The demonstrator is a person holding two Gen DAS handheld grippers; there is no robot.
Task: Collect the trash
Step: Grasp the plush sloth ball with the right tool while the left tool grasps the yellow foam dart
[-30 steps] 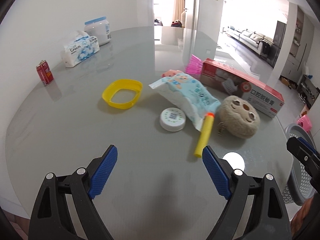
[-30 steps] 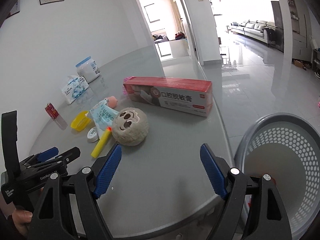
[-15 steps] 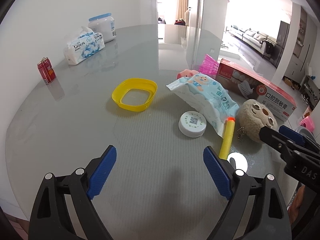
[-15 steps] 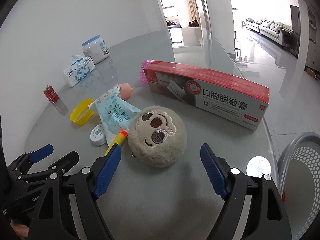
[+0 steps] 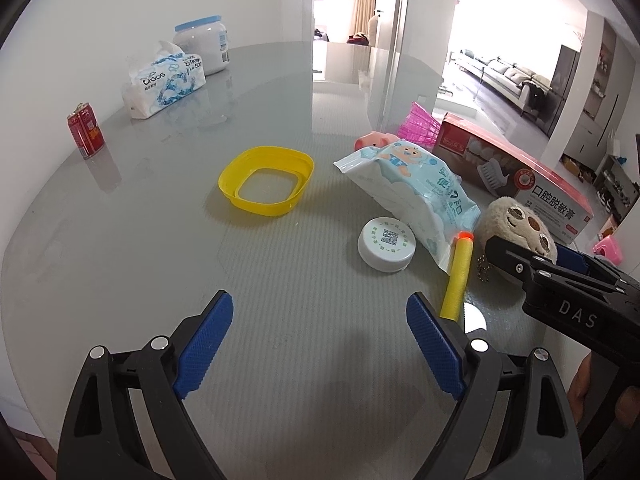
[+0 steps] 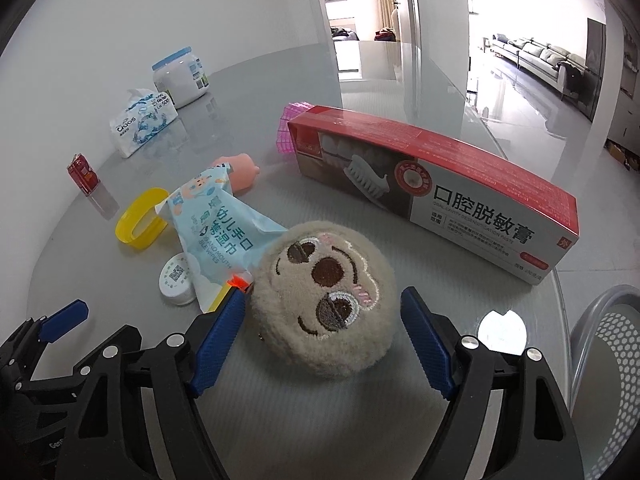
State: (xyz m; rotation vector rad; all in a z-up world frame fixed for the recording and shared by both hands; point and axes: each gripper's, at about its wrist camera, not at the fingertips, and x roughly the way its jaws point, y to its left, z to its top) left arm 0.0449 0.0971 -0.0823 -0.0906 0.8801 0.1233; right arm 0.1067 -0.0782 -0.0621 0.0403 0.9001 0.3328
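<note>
On the grey glass table lie a beige plush face toy (image 6: 326, 298), a blue wet-wipes pack (image 6: 210, 236), a yellow foam dart (image 5: 457, 276), a white round cap (image 5: 386, 244), a yellow plastic ring (image 5: 266, 185) and a red toothpaste box (image 6: 436, 188). My right gripper (image 6: 320, 340) is open, its blue pads on either side of the plush toy's near half, apart from it. My left gripper (image 5: 320, 344) is open and empty over bare table, in front of the cap and dart. The plush (image 5: 518, 232) is partly hidden by the right gripper in the left wrist view.
A grey perforated bin (image 6: 608, 364) stands just off the table's right edge. A red can (image 5: 85, 130), a tissue pack (image 5: 164, 80) and a white jar (image 5: 202, 46) stand at the far left by the wall. A pink toy (image 6: 238, 170) and pink comb (image 6: 288, 128) lie behind the wipes.
My right gripper has moved forward and left from the bin side until its open jaws straddle the plush toy. My left gripper has shifted a little left and forward, still open.
</note>
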